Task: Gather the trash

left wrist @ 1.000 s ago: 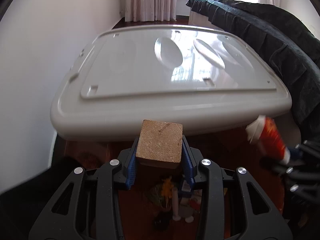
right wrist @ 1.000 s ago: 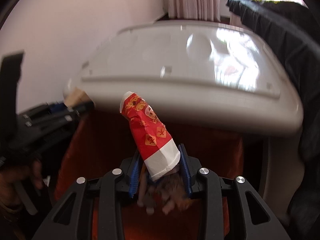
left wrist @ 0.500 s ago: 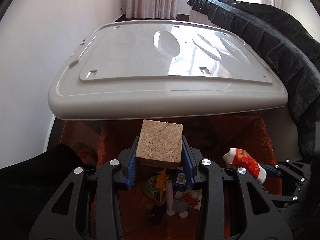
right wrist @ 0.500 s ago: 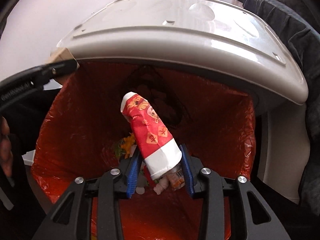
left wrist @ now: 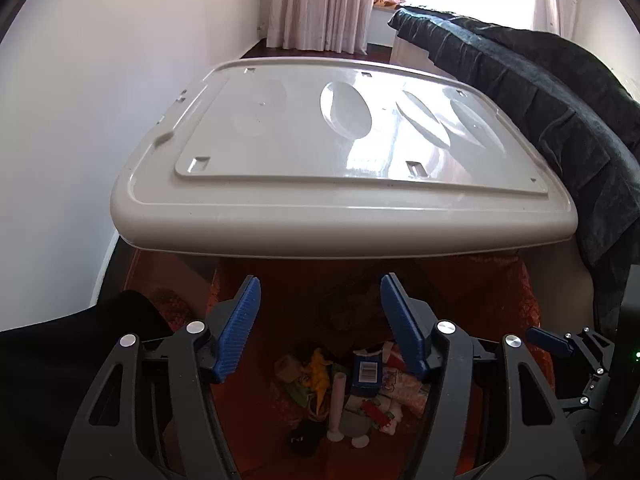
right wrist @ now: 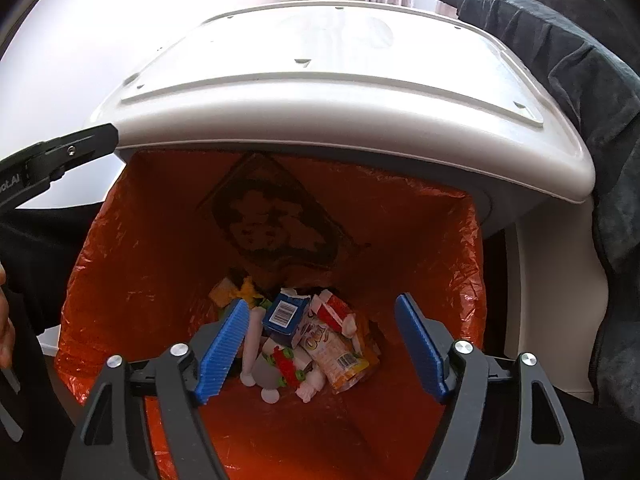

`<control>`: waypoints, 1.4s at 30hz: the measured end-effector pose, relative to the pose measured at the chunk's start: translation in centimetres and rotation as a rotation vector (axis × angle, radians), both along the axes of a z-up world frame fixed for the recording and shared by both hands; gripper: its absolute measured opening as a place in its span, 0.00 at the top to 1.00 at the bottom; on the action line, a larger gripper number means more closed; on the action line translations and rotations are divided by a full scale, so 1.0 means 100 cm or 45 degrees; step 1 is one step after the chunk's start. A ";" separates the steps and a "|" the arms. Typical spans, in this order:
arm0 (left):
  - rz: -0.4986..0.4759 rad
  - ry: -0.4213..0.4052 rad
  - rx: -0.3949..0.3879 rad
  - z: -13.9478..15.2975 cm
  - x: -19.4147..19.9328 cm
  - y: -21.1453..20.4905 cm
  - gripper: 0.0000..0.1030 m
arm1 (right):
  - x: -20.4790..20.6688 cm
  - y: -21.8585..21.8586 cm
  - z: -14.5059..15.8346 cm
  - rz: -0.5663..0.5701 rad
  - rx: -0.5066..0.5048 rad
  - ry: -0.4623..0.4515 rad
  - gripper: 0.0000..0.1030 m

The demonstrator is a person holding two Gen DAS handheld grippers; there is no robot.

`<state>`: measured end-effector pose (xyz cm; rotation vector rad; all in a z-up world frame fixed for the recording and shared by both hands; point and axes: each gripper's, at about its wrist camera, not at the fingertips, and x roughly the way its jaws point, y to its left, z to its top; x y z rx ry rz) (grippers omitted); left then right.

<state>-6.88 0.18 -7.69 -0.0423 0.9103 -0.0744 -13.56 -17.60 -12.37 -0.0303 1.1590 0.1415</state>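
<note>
Trash (right wrist: 312,340) sits piled at the bottom of the orange-lined bin (right wrist: 120,264), under its raised lid (left wrist: 340,216). Left gripper (left wrist: 320,320) and right gripper (right wrist: 320,344) hang over the mouth, fingers opening with nothing between them, so drops land inside.

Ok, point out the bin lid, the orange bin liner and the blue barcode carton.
bin lid (right wrist: 360,80): right wrist view, on its top face.
orange bin liner (right wrist: 120,248): right wrist view, on its left wall.
blue barcode carton (right wrist: 285,313): right wrist view, on the barcode label.
</note>
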 end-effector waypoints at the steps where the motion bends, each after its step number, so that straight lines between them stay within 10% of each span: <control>1: 0.004 -0.005 0.005 0.001 0.000 0.000 0.36 | 0.001 -0.001 0.001 -0.008 0.004 -0.006 0.24; 9: 0.043 -0.127 0.072 0.027 0.003 0.001 0.17 | 0.016 -0.007 0.024 -0.081 -0.002 -0.078 0.07; 22: 0.079 -0.301 0.069 0.099 0.042 -0.004 0.11 | 0.096 -0.013 0.140 -0.184 -0.114 -0.440 0.05; 42: -0.028 -0.353 0.087 0.112 0.082 -0.037 0.09 | 0.128 -0.030 0.165 -0.341 -0.196 -0.656 0.05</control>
